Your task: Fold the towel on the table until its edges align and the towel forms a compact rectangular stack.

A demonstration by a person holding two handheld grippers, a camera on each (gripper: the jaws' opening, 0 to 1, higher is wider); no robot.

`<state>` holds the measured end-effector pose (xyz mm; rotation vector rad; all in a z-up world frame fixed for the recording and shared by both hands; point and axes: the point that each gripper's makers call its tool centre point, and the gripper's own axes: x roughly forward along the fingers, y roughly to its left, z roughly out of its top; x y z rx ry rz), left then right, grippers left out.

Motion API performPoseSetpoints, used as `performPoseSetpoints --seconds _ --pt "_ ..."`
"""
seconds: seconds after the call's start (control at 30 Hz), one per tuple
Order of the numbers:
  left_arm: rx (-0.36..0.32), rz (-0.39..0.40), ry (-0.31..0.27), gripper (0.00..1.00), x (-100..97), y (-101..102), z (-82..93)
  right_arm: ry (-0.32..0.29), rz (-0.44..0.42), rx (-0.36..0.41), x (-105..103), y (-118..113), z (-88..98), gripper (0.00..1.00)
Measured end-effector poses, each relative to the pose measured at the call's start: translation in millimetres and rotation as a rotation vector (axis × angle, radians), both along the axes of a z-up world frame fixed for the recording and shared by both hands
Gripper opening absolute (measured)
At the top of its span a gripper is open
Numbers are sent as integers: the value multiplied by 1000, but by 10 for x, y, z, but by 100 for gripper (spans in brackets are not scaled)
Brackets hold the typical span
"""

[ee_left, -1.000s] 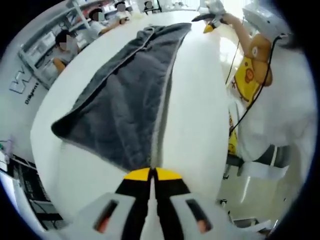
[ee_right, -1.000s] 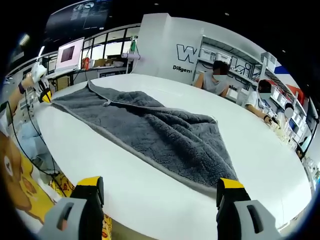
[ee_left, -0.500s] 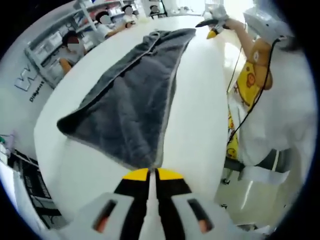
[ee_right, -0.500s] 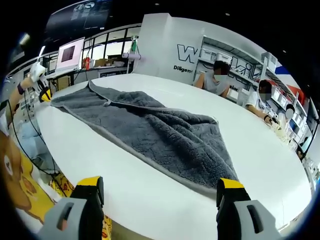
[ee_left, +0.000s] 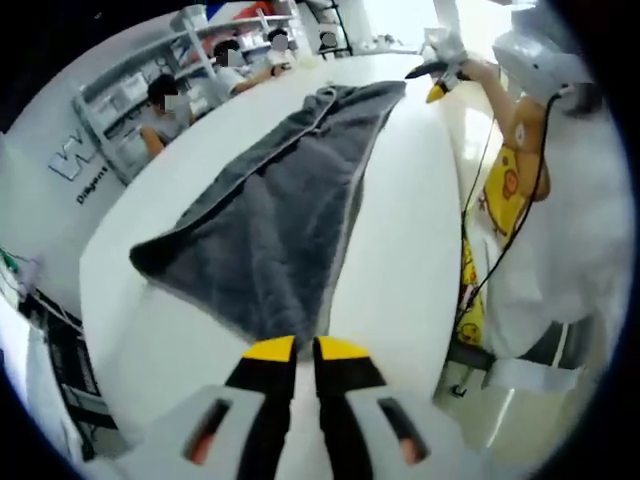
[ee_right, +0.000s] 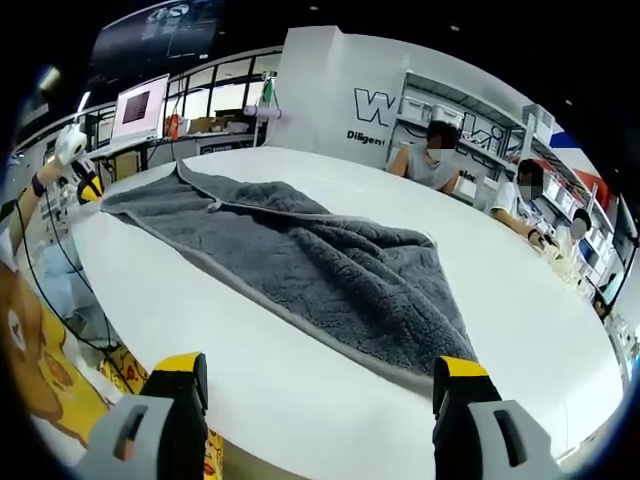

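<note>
Grey towel (ee_left: 275, 215) lies lengthwise on the white table (ee_left: 400, 260), folded in half, long axis running from one gripper to the other. Bare tabletop flanks both long edges. Left gripper (ee_left: 296, 349) jaws pressed together at the towel's near corner; whether cloth is pinched, cannot tell. Right gripper (ee_right: 315, 385) jaws wide apart, towel corner (ee_right: 420, 375) just ahead.

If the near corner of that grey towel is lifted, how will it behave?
The towel will probably drape limply: it already lies in soft folds and ripples on the table. Its thick, fluffy pile suggests some weight, so it should sag and drag. Slipping looks unlikely; the surface seems grippy.
</note>
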<state>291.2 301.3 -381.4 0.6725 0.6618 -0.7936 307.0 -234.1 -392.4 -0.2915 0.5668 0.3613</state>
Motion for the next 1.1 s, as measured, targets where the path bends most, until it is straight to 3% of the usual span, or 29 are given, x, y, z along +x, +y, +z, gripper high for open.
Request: performPoseSetpoints --seconds 0.13,0.3,0.43,0.57,1.1 --pt "-103 20 -61 8 20 -96 101 3 -5 0 0 -19 -13 98" --pt "-166 61 -117 10 44 -112 158 7 -2 0 5 -17 -25 98" --pt "-254 102 -185 12 77 -142 250 5 3 4 16 -1 -32 98" --pt "-332 108 -189 16 6 -235 266 11 6 3 20 -1 -53 98" --pt "-452 202 -291 26 3 -347 371 13 3 1 -1 -2 -59 98"
